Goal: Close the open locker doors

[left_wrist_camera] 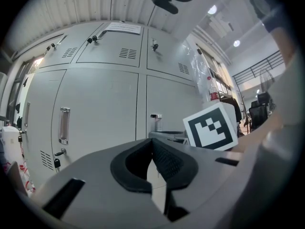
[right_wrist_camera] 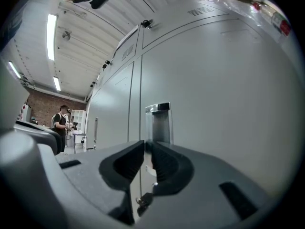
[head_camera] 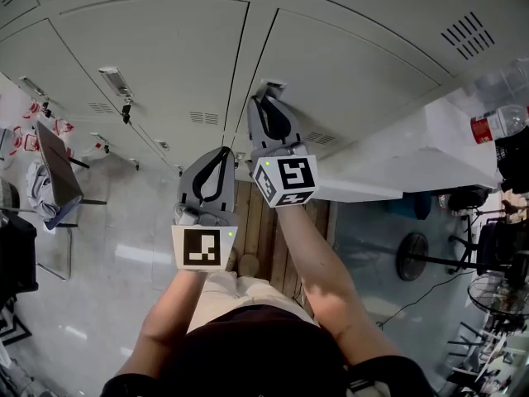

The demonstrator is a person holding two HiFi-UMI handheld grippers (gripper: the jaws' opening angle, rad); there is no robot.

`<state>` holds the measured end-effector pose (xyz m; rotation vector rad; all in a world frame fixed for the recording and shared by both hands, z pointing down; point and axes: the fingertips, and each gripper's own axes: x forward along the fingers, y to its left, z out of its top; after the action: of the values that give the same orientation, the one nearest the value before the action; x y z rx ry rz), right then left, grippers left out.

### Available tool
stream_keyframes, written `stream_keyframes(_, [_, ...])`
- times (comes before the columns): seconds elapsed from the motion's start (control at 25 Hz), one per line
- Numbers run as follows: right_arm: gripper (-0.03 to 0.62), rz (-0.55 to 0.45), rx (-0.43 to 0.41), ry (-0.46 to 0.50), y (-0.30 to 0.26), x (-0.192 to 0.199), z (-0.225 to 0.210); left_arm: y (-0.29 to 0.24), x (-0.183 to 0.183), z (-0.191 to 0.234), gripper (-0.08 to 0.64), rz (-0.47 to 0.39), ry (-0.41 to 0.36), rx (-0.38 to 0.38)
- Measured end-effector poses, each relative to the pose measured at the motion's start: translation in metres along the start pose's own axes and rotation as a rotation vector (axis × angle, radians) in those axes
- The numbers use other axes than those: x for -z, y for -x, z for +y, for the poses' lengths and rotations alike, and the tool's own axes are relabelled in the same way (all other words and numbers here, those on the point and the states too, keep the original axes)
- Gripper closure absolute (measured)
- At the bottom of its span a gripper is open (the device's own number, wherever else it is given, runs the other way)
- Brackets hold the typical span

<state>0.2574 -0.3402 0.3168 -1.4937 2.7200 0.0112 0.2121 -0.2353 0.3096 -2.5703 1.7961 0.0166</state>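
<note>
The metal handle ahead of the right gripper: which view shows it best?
The right gripper view: the metal handle stands large and centred. The left gripper view shows it small and distant; the head view, only a glimpse.

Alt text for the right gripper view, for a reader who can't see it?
The right gripper's tongs, almost closed, are at the chrome handle of a grey locker door; whether they grip it is unclear. A key shows below it, and a person stands far left.
</note>
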Motion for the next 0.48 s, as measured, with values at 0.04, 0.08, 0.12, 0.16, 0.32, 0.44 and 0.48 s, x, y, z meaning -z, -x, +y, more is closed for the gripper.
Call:
stream_keyframes(0.04, [0.541,0.006,0.002,0.001,0.0,0.0,0.0,0.0,0.0,-0.001,0.557,0.001,-0.005,0.0])
stream_keyframes(0.08, [0.541,0.013,0.005,0.001,0.0,0.0,0.0,0.001,-0.001,-0.001,0.557,0.002,-0.012,0.001])
stream_keyframes(0.12, [0.541,0.021,0.009,0.0,0.001,0.0,0.0,0.002,-0.002,-0.002,0.557,0.003,-0.016,0.001])
stream_keyframes(0.16, [0.541,0.028,0.016,-0.004,0.002,0.0,0.0,0.003,-0.003,-0.002,0.556,0.003,-0.016,0.0])
stream_keyframes(0.32, [0.541,0.038,0.064,-0.032,0.018,-0.005,-0.009,0.007,-0.009,-0.006,0.557,-0.005,-0.022,-0.002])
stream_keyframes(0.44, [0.545,0.035,0.109,-0.036,0.045,-0.013,-0.018,0.011,-0.018,-0.014,0.557,-0.023,-0.035,0.007])
stream_keyframes(0.48, [0.571,0.034,0.131,-0.029,0.058,-0.016,-0.021,0.013,-0.022,-0.018,0.557,-0.03,-0.035,0.011])
